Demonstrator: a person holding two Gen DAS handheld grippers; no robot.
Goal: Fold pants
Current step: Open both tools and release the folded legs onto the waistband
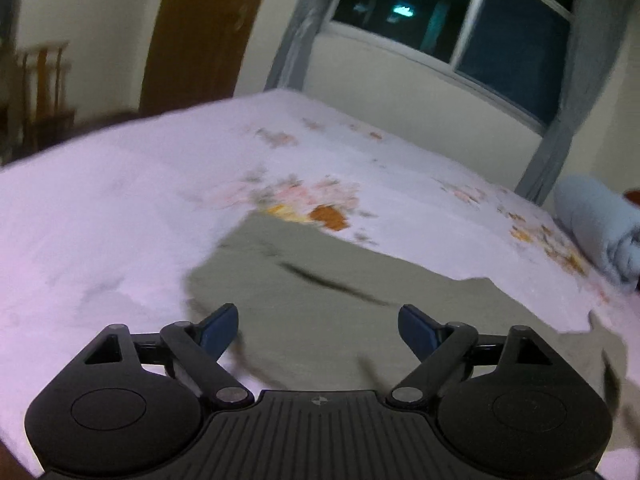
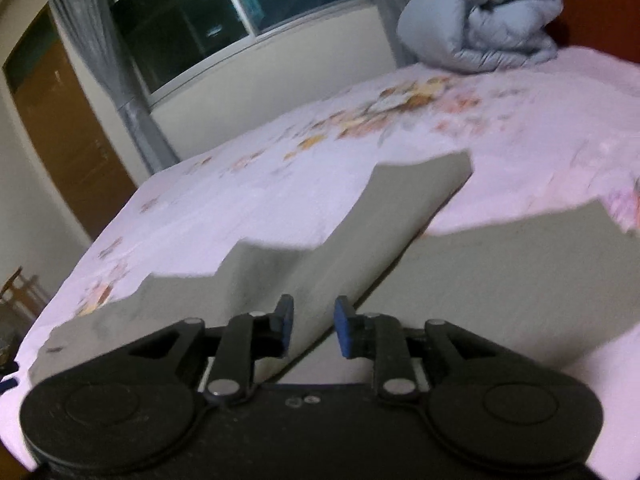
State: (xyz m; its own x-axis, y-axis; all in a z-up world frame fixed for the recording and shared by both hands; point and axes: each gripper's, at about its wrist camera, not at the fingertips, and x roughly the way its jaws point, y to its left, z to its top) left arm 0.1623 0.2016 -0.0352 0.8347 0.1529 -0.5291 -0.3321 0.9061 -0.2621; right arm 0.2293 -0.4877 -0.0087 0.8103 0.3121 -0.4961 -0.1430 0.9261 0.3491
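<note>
While the pants lie spread on the bed, my left gripper hangs over them, jaws wide, holding nothing; my right gripper sits partly open over a leg, a duvet beyond

Floral bedsheet, rolled duvet, window, door.

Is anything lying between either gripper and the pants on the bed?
Nothing visible does. The left gripper is wide open over the pants; the right gripper is partly open just above them. The rolled blue quilt sits far off on the bed.
</note>
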